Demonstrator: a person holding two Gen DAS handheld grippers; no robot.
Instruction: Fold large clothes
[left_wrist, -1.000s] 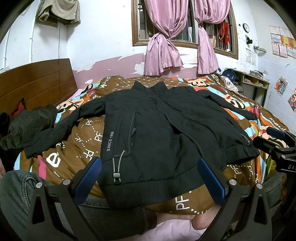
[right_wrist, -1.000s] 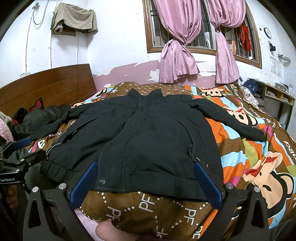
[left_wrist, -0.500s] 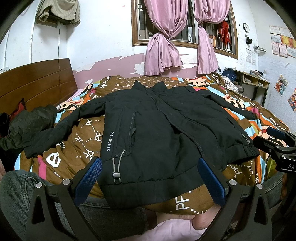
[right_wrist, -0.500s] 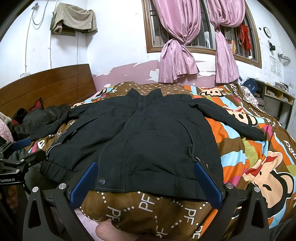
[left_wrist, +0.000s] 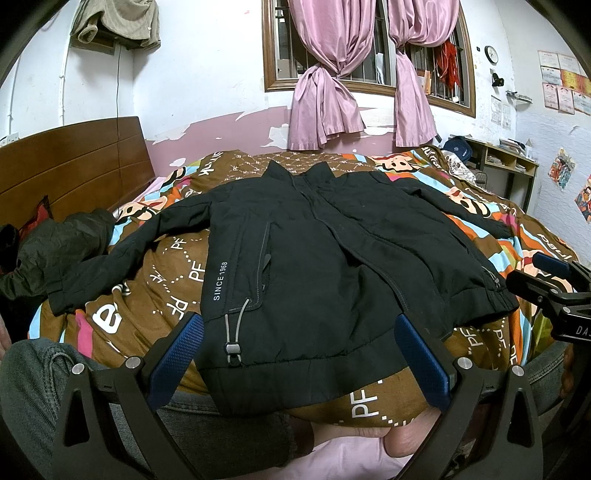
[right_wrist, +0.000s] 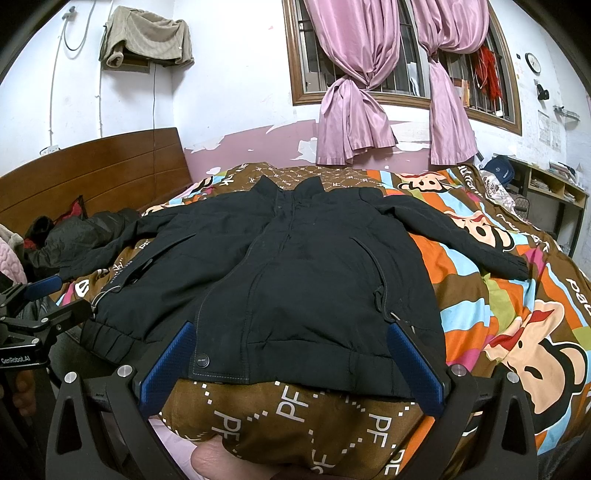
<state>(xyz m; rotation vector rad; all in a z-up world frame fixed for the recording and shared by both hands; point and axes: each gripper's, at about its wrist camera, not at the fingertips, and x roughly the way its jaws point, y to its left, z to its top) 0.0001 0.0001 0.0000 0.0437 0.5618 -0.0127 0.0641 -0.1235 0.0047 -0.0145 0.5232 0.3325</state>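
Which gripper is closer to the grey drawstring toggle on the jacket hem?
Left. The left gripper hangs just short of the hem with the toggle between its open jaws; the right gripper sits farther along the hem of the black jacket.

Nothing is changing between the earlier pictures and now.
No shift is showing in either wrist view.

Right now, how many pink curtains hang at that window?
2. One knotted curtain hangs at the window's left side, the other curtain further right; the window's far right end is cut off, so another may be hidden.
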